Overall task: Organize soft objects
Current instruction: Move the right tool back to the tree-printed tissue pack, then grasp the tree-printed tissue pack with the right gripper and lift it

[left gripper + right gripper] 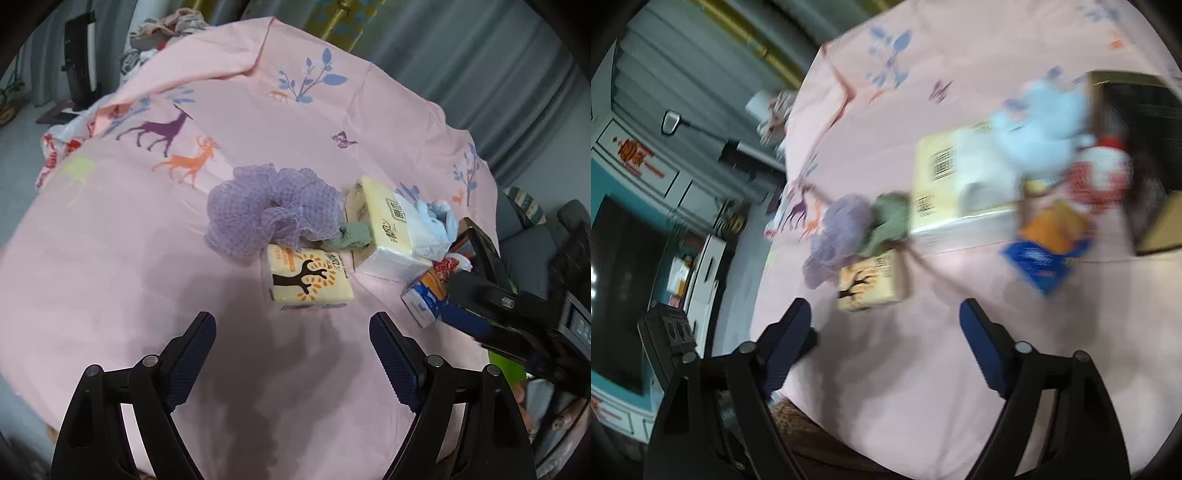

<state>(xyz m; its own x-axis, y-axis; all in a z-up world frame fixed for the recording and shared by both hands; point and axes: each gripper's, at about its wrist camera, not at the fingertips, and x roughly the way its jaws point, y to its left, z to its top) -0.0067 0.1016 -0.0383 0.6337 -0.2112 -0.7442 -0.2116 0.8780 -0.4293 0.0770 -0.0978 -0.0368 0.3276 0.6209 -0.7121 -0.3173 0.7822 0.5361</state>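
Sorting looks barely begun: a purple mesh pouf (pixel 267 206), green cloth (pixel 349 238), pale blue plush (pixel 437 218) and tissue packs lie jumbled on the pink sheet (pixel 110 277). Left gripper (pixel 291 343) hovers open and empty, the tree-print tissue pack (pixel 308 280) just ahead. Right gripper (pixel 884 332), also open and empty, has that pack ahead-left.

The large yellow tissue pack (pixel 384 221) bears printed Chinese characters and barcodes; the small tissue pack (pixel 308 278) bears illegible lettering.
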